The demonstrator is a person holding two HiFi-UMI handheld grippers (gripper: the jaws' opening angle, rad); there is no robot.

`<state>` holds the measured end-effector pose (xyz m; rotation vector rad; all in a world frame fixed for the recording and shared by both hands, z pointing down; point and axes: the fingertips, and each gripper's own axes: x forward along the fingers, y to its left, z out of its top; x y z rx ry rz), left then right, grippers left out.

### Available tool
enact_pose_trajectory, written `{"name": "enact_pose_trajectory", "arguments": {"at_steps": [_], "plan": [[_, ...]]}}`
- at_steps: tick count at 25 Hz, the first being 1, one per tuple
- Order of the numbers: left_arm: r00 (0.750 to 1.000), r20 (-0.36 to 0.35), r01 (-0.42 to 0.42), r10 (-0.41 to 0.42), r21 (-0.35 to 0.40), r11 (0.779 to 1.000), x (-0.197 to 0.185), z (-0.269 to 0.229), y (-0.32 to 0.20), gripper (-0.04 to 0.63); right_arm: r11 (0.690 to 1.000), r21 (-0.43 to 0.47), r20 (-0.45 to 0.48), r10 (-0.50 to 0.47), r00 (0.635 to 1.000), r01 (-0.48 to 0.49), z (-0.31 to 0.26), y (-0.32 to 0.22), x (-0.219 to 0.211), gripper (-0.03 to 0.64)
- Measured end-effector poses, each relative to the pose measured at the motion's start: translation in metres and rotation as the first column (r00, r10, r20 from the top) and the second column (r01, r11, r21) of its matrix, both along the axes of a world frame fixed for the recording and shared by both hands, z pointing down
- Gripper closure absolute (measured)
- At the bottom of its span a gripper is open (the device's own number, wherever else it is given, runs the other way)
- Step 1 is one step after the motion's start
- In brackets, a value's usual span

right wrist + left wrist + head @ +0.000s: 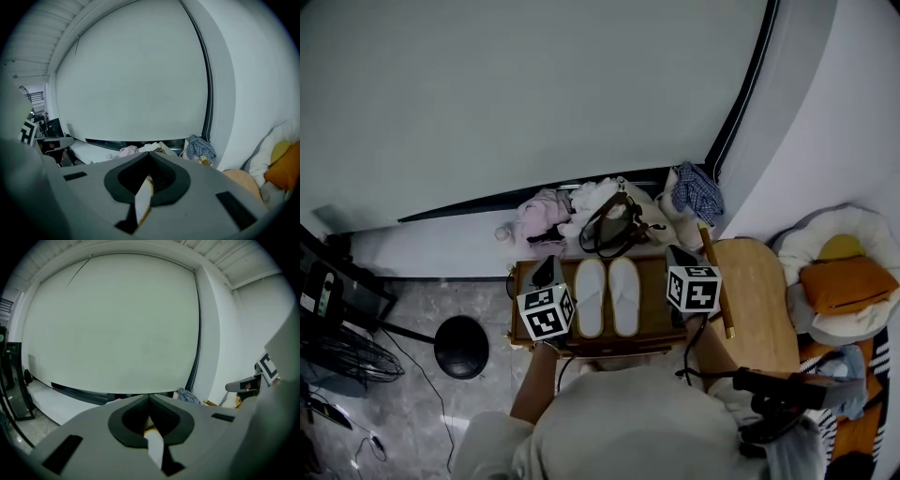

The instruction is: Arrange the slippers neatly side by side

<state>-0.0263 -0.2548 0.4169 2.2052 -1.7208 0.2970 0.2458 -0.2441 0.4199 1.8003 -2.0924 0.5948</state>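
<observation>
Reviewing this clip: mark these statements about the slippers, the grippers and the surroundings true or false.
1. The two white slippers lie side by side on the wooden table. True.
2. The right gripper has its jaws wide apart. False: its jaws are together, with nothing gripped.
3. The left gripper is holding one slipper in the air. False: its jaws are shut on nothing, and both slippers lie on the table between the grippers.
4. An orange cushion lies off to the right of the table. True.
</observation>
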Motion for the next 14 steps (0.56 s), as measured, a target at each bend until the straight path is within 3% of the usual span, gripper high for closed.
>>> {"name": "enact_pose_trajectory", "arguments": {"at_steps": [14], "plan": [[1.0,-0.019,-0.009,0.009,-0.035,0.999,0.0,0.014,-0.005,0.583,0.999,-0.032,-0.007,-0.005,1.0,0.005,0.009,-0.002,-0.008,0.583]]}}
